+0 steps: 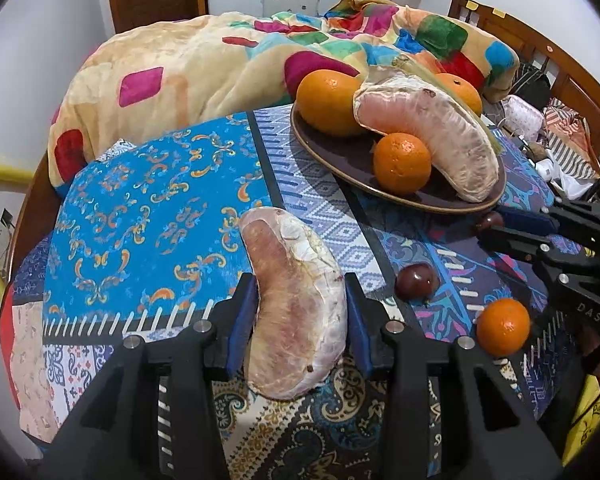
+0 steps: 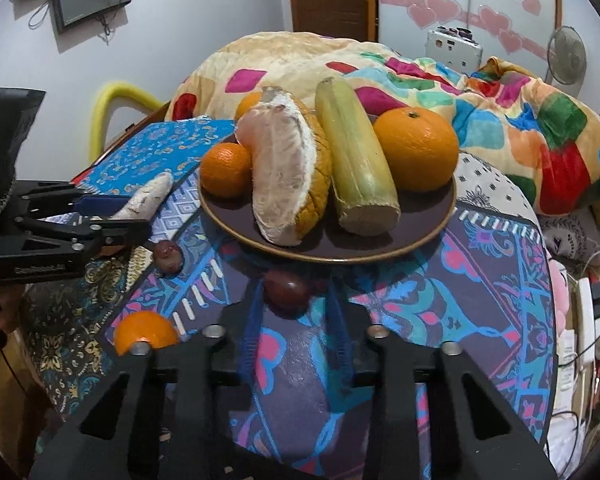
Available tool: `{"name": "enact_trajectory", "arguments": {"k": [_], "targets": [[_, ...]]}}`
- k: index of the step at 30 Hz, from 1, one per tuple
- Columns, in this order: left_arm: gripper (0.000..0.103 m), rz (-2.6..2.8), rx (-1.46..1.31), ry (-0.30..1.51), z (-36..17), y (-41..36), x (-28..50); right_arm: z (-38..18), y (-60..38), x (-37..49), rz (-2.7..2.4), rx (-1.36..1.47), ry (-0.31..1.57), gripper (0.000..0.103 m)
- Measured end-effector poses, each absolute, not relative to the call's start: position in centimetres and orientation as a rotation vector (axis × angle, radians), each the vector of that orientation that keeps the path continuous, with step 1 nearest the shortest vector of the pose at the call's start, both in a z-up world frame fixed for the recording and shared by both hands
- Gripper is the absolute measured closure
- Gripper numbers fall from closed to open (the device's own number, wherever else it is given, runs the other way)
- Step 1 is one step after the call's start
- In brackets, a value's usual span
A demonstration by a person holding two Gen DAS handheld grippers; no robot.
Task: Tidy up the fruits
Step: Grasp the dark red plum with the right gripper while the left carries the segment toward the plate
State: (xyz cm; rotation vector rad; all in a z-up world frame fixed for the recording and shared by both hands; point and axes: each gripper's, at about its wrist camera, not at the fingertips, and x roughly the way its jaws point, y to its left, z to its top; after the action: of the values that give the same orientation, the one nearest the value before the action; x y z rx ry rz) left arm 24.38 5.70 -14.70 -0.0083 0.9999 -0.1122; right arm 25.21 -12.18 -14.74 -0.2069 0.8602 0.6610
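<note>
Fruits: four oranges (image 1: 402,163), two pomelo pieces (image 1: 296,304), two grapes (image 2: 286,290); both tools (image 1: 300,316) grip one.

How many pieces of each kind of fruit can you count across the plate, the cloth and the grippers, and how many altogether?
Oranges: 4
Pomelo segments: 2
Dark red round fruits: 2
Green stalk piece: 1
Total: 9

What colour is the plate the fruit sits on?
Dark brown, the plate has a lighter rim; the right wrist view shows it best.
</note>
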Motion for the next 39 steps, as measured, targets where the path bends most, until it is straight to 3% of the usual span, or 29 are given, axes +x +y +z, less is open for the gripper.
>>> {"name": "enact_trajectory", "arguments": {"k": [9, 14, 17, 39], "targets": [[0.065, -0.097, 0.012, 0.984, -14.3, 5.3, 24.3, -14.2, -13.1, 24.5, 0.653, -0.199, 0.839, 0.083], [0.078, -0.099, 0.015, 0.94, -12.9, 5.0, 23.6, -13.2, -15.0, 24.5, 0.624, -0.169, 0.817, 0.083], [0.081, -0.129, -0.012, 0.931, -12.0, 5.0, 23.8, -12.4, -16.1, 24.7, 0.605, -0.146, 0.798, 0.083], [0.082, -0.16, 0.041, 0.736, -5.6, -0.2, 27.1, -10.9, -17.5, 27.8, 0.582, -0.096, 0.731, 0.083]]}}
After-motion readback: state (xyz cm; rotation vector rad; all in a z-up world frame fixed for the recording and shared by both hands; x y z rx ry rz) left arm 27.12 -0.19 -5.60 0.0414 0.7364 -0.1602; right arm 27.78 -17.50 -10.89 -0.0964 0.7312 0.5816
